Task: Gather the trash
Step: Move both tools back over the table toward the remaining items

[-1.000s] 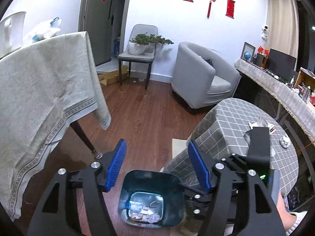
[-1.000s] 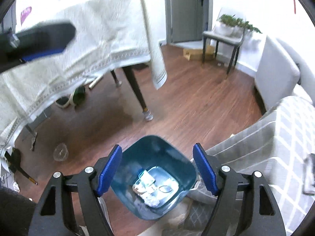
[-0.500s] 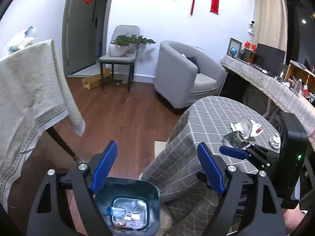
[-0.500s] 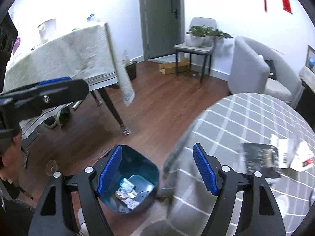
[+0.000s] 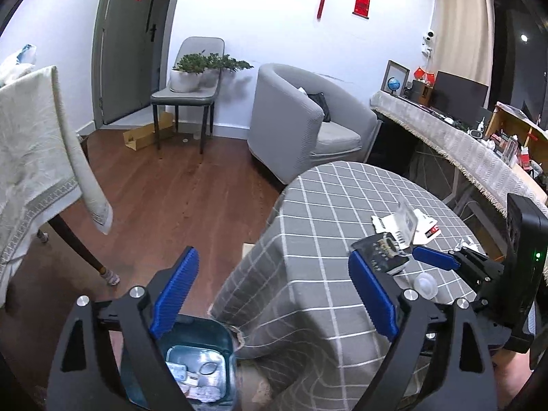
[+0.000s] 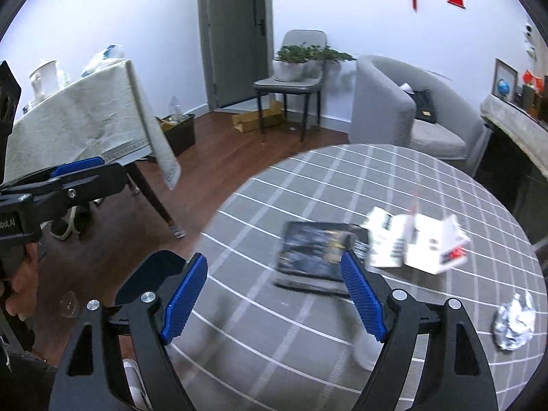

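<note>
A teal trash bin [image 5: 198, 363] with several scraps inside stands on the floor below my open, empty left gripper [image 5: 274, 294]. On the round checked table [image 6: 308, 185] lie a black packet [image 6: 313, 255], white torn cartons [image 6: 418, 243], a crumpled foil ball [image 6: 513, 322] and a small clear cup [image 5: 425, 284]. My right gripper [image 6: 274, 294] is open and empty, above the table's near edge, with the black packet just beyond its right finger. The right gripper also shows in the left wrist view [image 5: 435, 260], over the packet [image 5: 380, 257].
A cloth-covered table [image 5: 30, 144] stands left, its leg [image 5: 82, 250] near the bin. A grey armchair [image 5: 308, 123], a chair with a plant [image 5: 188, 92] and a long covered desk [image 5: 462, 150] stand behind. Wooden floor lies between.
Both grippers have swung up and right from over the bin toward the checked table. The right gripper now looks onto the tabletop trash; the bin has dropped to the left view's bottom edge.
</note>
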Available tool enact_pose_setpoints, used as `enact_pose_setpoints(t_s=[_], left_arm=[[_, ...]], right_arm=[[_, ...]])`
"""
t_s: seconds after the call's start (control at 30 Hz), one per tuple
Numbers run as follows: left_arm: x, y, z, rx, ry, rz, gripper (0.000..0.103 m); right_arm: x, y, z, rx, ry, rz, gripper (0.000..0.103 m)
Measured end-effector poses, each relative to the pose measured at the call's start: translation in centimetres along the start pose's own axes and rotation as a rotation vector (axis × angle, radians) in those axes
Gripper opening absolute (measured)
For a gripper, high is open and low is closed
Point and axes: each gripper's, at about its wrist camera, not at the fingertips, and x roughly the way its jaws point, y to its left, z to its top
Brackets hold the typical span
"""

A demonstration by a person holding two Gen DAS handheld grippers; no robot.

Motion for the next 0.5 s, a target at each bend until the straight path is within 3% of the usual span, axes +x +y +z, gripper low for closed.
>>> enact_pose_setpoints(t_s=[0.4, 0.5], left_arm=[[2.9, -4.2, -0.3, 0.022, 0.04, -0.031, 0.092], [3.7, -5.2, -0.3, 0.031, 0.055, -0.027, 0.092]], right_arm=[[-0.7, -4.8, -2.4, 0.033, 0.079, -0.039, 0.081], [-0.7, -5.3, -2.9, 0.032, 0.1, -0.035, 0.074]])
